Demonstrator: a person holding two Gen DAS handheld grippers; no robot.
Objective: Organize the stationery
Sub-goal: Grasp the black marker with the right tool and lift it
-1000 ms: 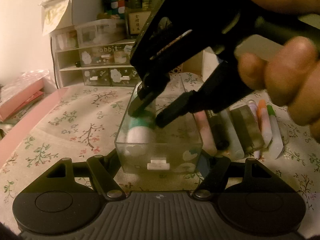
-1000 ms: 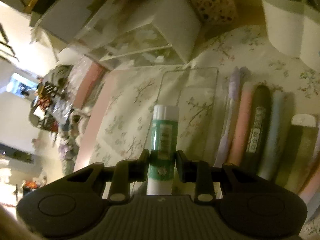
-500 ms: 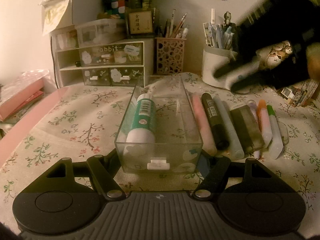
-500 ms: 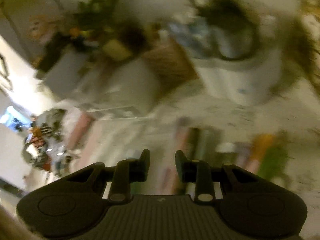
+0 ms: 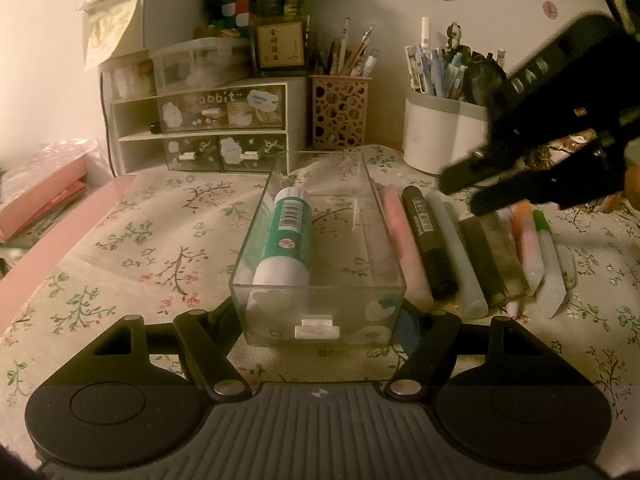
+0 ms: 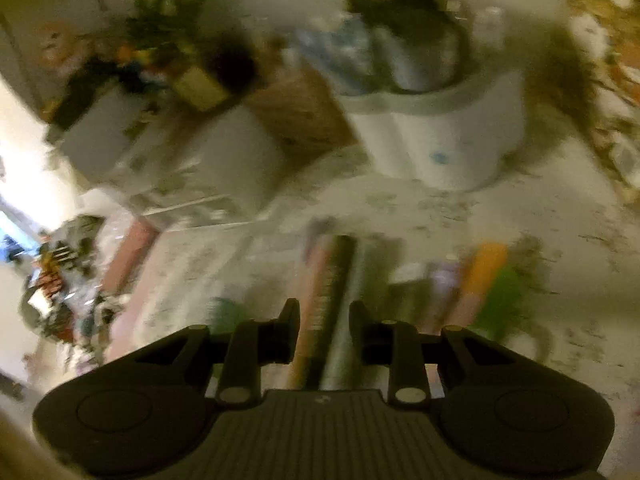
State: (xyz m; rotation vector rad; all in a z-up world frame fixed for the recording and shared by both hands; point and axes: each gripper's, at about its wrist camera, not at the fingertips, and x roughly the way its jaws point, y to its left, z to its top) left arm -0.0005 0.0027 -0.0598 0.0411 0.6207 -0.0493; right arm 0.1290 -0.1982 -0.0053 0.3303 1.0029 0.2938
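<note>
A clear plastic drawer box (image 5: pixel 320 322) sits on the floral cloth, its near end between my left gripper's (image 5: pixel 318 320) fingers, which hold it. A green and white glue stick (image 5: pixel 286 238) lies inside the box along its left wall. To the right of the box lies a row of pens: a pink one (image 5: pixel 402 240), a black marker (image 5: pixel 426 240), a pale grey one (image 5: pixel 456 256), then an eraser block and highlighters. My right gripper (image 5: pixel 464 194) hovers open and empty above the far end of this row. The right wrist view is blurred; the black marker (image 6: pixel 330 280) shows between the open fingers.
At the back stand a white drawer unit (image 5: pixel 200 128), a brown mesh pen cup (image 5: pixel 340 112) and a white pen holder (image 5: pixel 440 140). Pink books (image 5: pixel 40 196) lie at the left edge. A green-capped highlighter (image 5: pixel 546 256) ends the pen row.
My right gripper let go of the glue stick inside the box, opened, and moved up and right to above the pen row. The left gripper and box have stayed still.
</note>
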